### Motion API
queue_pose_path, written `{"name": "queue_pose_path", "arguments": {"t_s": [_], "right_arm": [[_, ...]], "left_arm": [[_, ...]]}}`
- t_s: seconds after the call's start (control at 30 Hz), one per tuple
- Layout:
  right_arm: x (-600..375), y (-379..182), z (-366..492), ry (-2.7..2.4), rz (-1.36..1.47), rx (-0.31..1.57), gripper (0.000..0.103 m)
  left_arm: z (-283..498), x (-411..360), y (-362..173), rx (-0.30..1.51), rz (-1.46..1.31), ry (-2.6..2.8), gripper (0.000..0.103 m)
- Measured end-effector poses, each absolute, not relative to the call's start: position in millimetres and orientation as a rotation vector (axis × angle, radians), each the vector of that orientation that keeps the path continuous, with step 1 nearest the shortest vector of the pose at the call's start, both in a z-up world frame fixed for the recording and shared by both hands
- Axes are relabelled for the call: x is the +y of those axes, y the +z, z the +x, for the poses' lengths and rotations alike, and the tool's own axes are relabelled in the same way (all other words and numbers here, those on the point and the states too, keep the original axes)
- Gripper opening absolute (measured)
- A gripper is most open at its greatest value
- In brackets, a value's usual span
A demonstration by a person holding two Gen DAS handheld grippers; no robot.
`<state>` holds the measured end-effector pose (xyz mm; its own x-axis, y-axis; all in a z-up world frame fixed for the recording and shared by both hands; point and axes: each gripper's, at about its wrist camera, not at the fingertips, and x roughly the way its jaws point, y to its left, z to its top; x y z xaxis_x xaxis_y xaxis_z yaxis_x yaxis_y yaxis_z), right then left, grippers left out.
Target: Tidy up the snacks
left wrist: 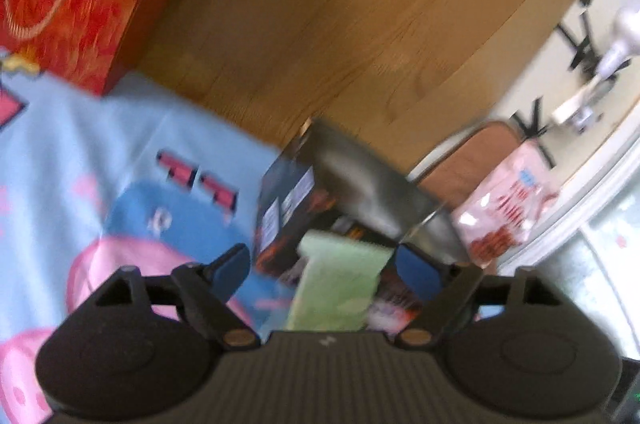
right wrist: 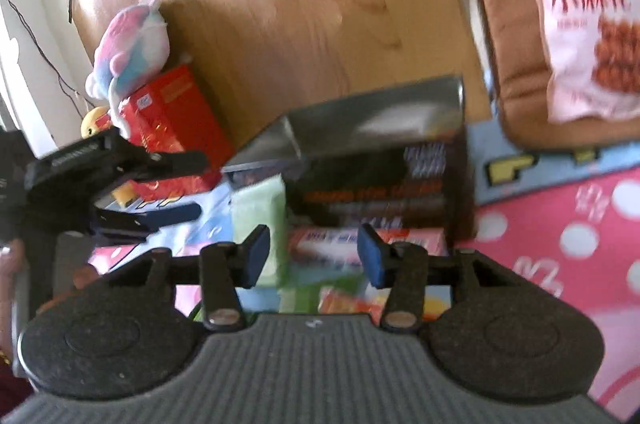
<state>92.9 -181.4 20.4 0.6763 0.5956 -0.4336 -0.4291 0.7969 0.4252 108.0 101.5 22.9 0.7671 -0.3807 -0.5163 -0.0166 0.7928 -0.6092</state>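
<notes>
We are showing black ribbed housings, round textured side discs, brass pivot screws, blue-padded fingers (right wrist: 374, 256), bare skin at left hand (right wrist: 10, 264).

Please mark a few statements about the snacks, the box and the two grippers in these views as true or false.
1. The left gripper has its fingers spread, with a green packet between them. True.
2. The dark box is shut. False: its lid stands open.
3. The pink snack bag lies on a brown cushion. True.
4. The right gripper is clamped on the green packet. False: it is open, holding nothing.
5. A plush toy sits on a red box. True.
</notes>
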Motion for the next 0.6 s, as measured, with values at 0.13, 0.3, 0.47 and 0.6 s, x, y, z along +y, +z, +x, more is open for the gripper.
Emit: {"name": "queue_pose_path", "arguments": {"t_s": [0.13,0.3,0.47,0.6], "right_arm": [[-178,14,80,0.585,0.303,0.594,0.051],[-151,17,53,0.495,-0.017,0.537,0.048],[-167,8,41,0.375,-0.053,0.541,0.051],[-196,11,38,0.295,0.015,0.547,0.051]], "left_arm": [[116,83,14,0.711,-0.6,-0.259,0.085],[119,44,5,0.799,-0.45,-0.287,0.054],[98,31,9,0.824,-0.404,-0.345,0.032],[74,24,15,0.806,-0.394,-0.389,0.032]]}}
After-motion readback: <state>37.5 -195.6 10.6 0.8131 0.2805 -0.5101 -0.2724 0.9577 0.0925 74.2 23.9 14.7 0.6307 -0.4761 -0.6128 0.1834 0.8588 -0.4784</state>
